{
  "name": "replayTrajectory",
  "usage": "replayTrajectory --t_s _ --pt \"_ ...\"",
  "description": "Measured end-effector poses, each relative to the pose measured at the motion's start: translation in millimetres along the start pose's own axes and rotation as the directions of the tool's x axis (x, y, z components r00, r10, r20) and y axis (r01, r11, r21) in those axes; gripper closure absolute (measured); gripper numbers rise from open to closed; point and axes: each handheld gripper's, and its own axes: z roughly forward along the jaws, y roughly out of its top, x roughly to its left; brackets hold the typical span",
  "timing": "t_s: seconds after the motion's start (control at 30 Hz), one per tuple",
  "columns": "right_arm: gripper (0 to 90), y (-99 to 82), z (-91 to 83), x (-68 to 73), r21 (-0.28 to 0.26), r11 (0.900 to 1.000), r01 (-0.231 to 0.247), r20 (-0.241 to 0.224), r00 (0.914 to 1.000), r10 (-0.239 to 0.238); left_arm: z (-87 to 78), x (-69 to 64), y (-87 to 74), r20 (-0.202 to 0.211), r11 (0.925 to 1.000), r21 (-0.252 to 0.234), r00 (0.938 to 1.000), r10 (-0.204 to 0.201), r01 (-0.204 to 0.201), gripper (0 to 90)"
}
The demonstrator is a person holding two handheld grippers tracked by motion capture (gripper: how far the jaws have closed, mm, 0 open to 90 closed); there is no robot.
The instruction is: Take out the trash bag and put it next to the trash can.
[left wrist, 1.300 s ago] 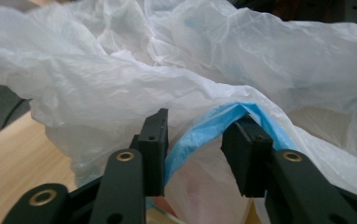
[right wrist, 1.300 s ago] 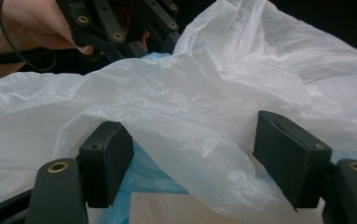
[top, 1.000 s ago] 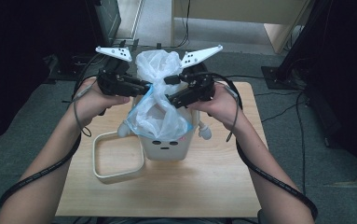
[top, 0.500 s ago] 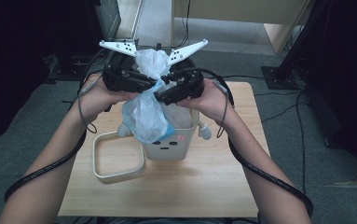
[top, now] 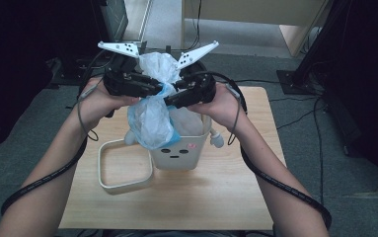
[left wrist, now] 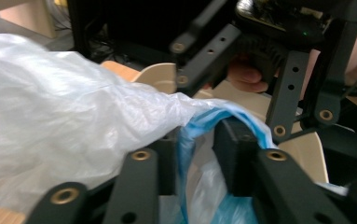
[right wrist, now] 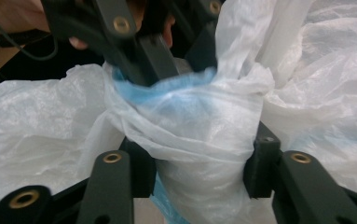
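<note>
Where the two grippers meet above the table, the right gripper has its jaws set around the gathered neck of a thin white-and-blue plastic bag; in the right gripper view the twisted plastic bulges between the two black pads and touches both, so the grip is on the bag, and these jaws have just been closing in on it. The left gripper faces it from the other side, tip to tip. In the left gripper view a thin blue fold of the bag hangs in the gap between its jaws and drapes over one pad; these jaws have just been opening, and they stand apart wider than the film between them, so they do not pinch it. The right gripper's frame stands just beyond, with a finger of the person's hand behind it.

From the pinched neck the bag puffs out white above the grippers and hangs down pale blue below them, its lower part reaching into a cream-coloured square bin with a small face on its front wall. A white rectangular rim frame lies flat just beside the bin, touching it at one corner. Both rest on a light wooden table, over a grey carpet floor. The person's forearms come in from the bottom, cables trailing along them.
</note>
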Motion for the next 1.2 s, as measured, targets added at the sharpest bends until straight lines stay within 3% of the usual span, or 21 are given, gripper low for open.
replayTrajectory --t_s 0.1,0.23,0.4,0.43,0.5,0.57,0.7,0.8,0.9,0.97,1.03,1.2 --pt "72.3 -1.0 0.2 1.1 0.009 0.9998 0.019 0.009 0.9998 -0.019 -4.4 1.1 -0.7 -0.012 1.0 -0.009 0.9999 0.0 0.0 58.4" --pt "84.9 0.2 1.5 1.2 0.011 0.9997 -0.021 0.016 0.9997 0.02 -18.1 -1.1 -2.3 -0.047 0.9986 -0.049 0.9987 0.018 -0.02 52.1" --pt "89.3 3.9 1.1 -0.9 0.009 0.9983 -0.057 0.037 0.9977 0.056 -27.2 -1.7 -3.5 -0.075 0.998 -0.058 0.997 0.02 -0.024 46.4" --pt "89.4 4.9 0.5 -1.3 0.007 0.9981 -0.061 0.027 0.9978 0.06 -27.4 -1.7 -3.8 -0.081 0.9979 -0.057 0.9964 0.025 -0.029 48.2" --pt "89.4 6.1 0.9 0.3 0.0 0.9994 -0.034 0.017 0.9993 0.034 -28.0 -1.6 -4.5 -0.083 0.9983 -0.044 0.996 0.033 -0.037 60.2" --pt "89.8 6.6 1.4 2.1 0.012 0.9996 -0.027 0.028 0.9993 0.026 -28.8 -0.3 -5.3 -0.075 0.9989 -0.042 0.997 0.017 -0.021 60.6" --pt "90.0 5.5 -4.1 -4.6 0.026 0.9976 -0.065 0.084 0.9945 0.062 -32.0 0.9 -8.5 -0.122 0.9991 -0.038 0.9925 0.012 -0.017 45.8" --pt "90.0 3.3 -11.6 -14.9 0.018 0.9951 -0.098 0.152 0.984 0.094 -33.4 0.1 -8.7 -0.137 0.9981 -0.059 0.9906 0.007 -0.015 36.8" --pt "90.0 6.2 -22.0 -21.6 -0.027 0.9895 -0.142 0.17 0.9747 0.144 -27.9 -1.3 -7.2 -0.145 0.9976 -0.062 0.9892 0.021 -0.03 33.8" --pt "90.0 12.1 -29.1 -21.2 -0.052 0.9873 -0.151 0.164 0.9739 0.157 -19.7 -1.9 -6.6 -0.139 0.998 -0.056 0.9901 0.02 -0.028 32.3" --pt "90.0 18.5 -34.7 -18.6 -0.07 0.988 -0.138 0.164 0.9753 0.147 -9.9 -2.7 -6.9 -0.136 0.9983 -0.048 0.9904 0.026 -0.033 31.1" --pt "90.0 31.1 -45.0 -11.5 -0.126 0.9835 -0.13 0.106 0.9839 0.144 12.4 0.0 -7.5 -0.122 0.9986 -0.045 0.9923 0.022 -0.028 29.8"
